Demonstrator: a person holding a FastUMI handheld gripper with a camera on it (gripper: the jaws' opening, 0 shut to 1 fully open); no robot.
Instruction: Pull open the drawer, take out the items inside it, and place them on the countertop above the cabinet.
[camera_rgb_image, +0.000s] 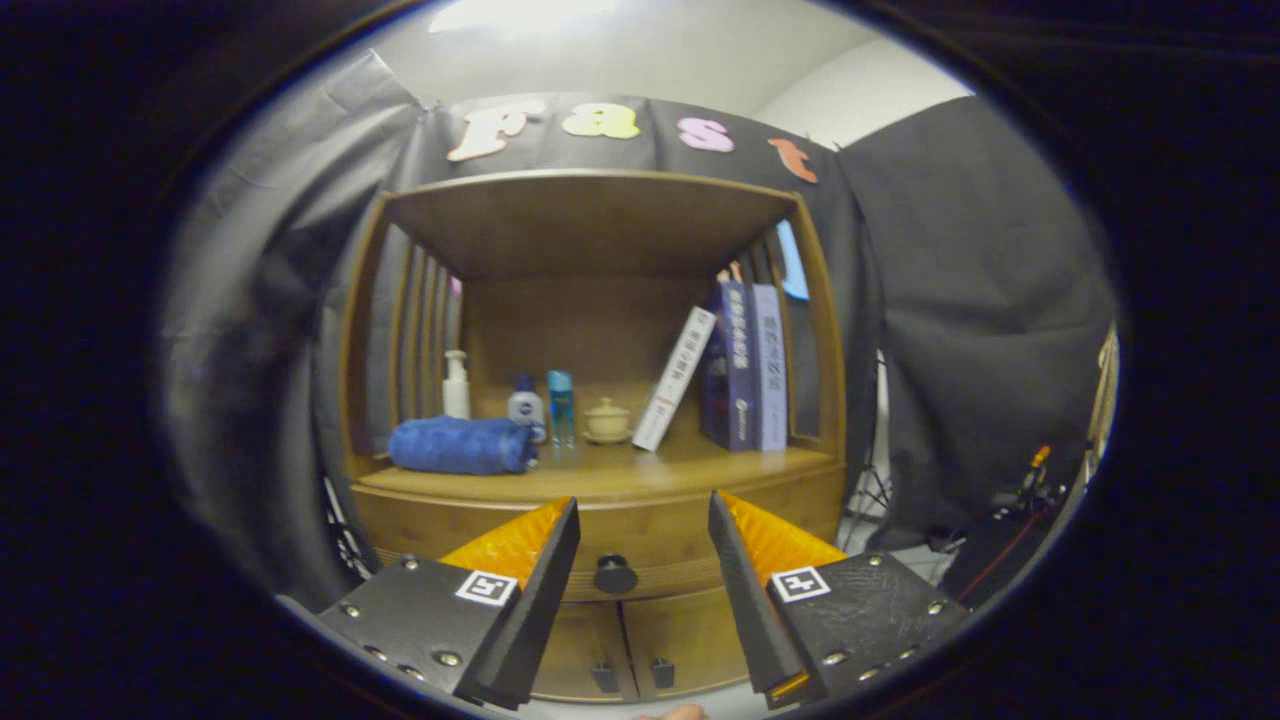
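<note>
A wooden cabinet stands ahead with its countertop (620, 478) under an open shelf. Below the countertop the drawer (660, 545) is closed, and its dark round knob (615, 574) shows in the gap between my fingers, some way beyond them. My gripper (645, 512) is open with nothing between its fingers. Whatever lies inside the drawer is hidden.
On the countertop lie a rolled blue towel (460, 445), a white pump bottle (456, 385), two small bottles (540, 408), a small lidded pot (607, 420), a leaning white book (675, 380) and upright blue books (745, 365). Two cabinet doors (625, 645) sit below the drawer.
</note>
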